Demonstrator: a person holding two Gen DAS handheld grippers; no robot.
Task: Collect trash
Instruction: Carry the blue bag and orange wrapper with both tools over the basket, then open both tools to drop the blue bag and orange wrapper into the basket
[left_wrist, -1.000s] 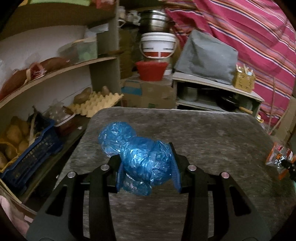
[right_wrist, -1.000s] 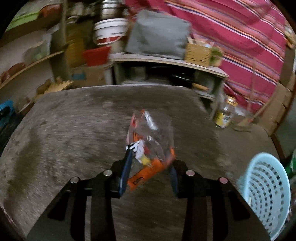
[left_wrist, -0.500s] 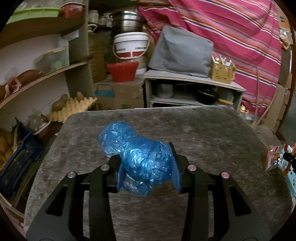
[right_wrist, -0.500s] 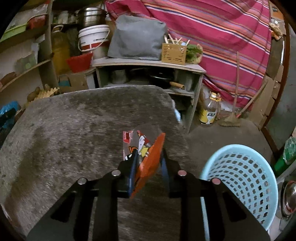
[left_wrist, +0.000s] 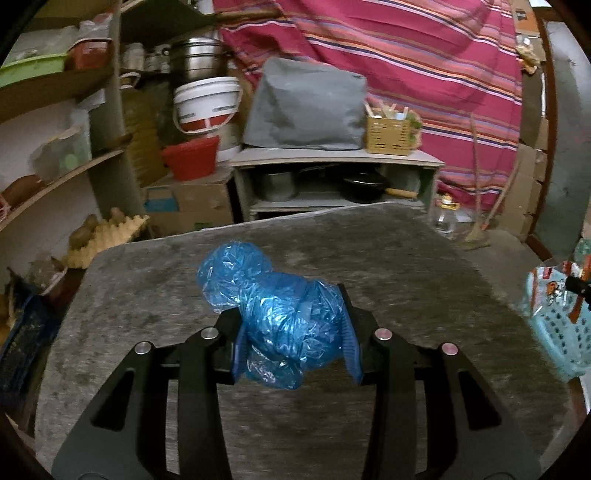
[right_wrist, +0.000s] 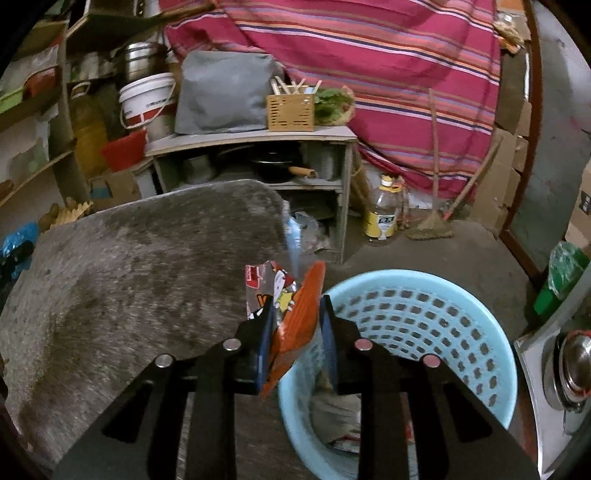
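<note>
1. Our left gripper (left_wrist: 293, 338) is clamped on a crumpled blue plastic bag (left_wrist: 273, 310), its blue pads pressing both sides; the bag bulges forward past the fingertips, above the grey tabletop (left_wrist: 388, 258).
2. Our right gripper (right_wrist: 295, 339) is clamped on an orange snack wrapper (right_wrist: 295, 317), which stands upright between the pads, its printed end poking above them.
3. The wrapper hangs at the tabletop's right edge, just beside the rim of the light blue basket (right_wrist: 424, 321) on the floor.
4. Inside the basket some trash (right_wrist: 336, 413) lies at the bottom.
5. From the left wrist, the basket (left_wrist: 557, 332) sits at the far right, with the wrapper (left_wrist: 554, 284) in front of it.
</note>
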